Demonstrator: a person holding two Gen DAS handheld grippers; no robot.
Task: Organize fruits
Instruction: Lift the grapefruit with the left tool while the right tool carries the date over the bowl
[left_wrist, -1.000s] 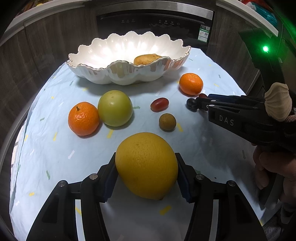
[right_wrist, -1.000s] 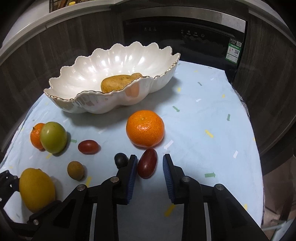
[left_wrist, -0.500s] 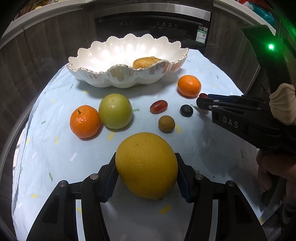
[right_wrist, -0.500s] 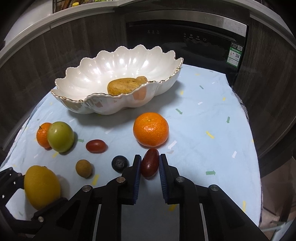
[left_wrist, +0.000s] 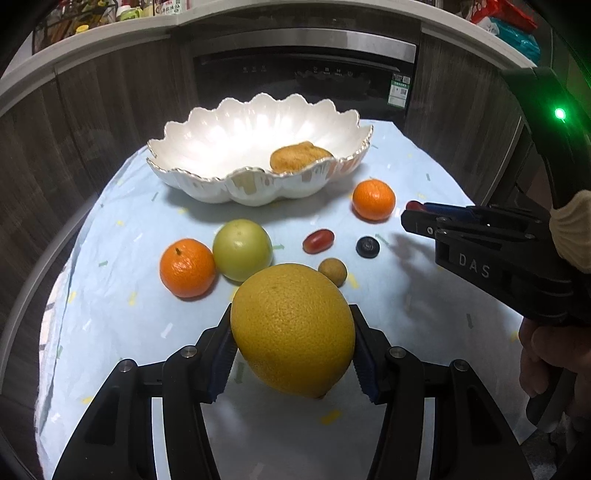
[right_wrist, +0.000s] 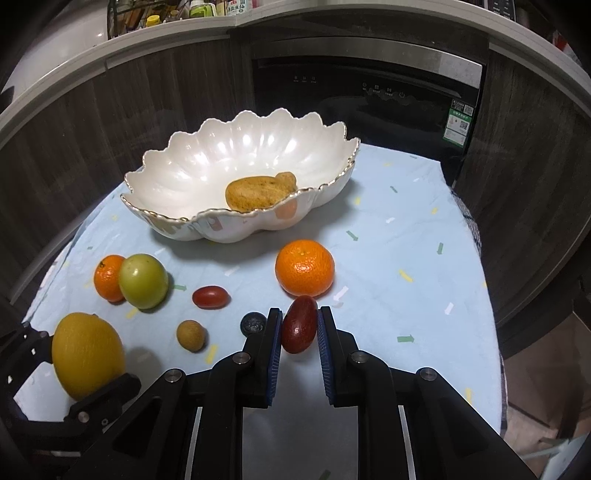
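My left gripper (left_wrist: 291, 343) is shut on a big yellow lemon (left_wrist: 292, 334), held above the tablecloth; it also shows in the right wrist view (right_wrist: 86, 354). My right gripper (right_wrist: 299, 326) is shut on a dark red oval fruit (right_wrist: 300, 329), lifted off the cloth just in front of an orange mandarin (right_wrist: 305, 267). The white scalloped bowl (right_wrist: 177, 218) stands at the back with a brown potato-like piece (right_wrist: 258, 192) inside. The right gripper shows from the side in the left wrist view (left_wrist: 415, 218).
On the light blue cloth (left_wrist: 122, 321) lie a second mandarin (left_wrist: 187, 267), a green fruit (left_wrist: 242, 249), a small red tomato (left_wrist: 318, 240), a blueberry (left_wrist: 367, 246) and a small brown fruit (left_wrist: 333, 271). A dark oven front (right_wrist: 365, 88) stands behind the table.
My right gripper closed on the dark red fruit and lifted it. My left gripper rose with the lemon, and both views pulled back and up from the table.
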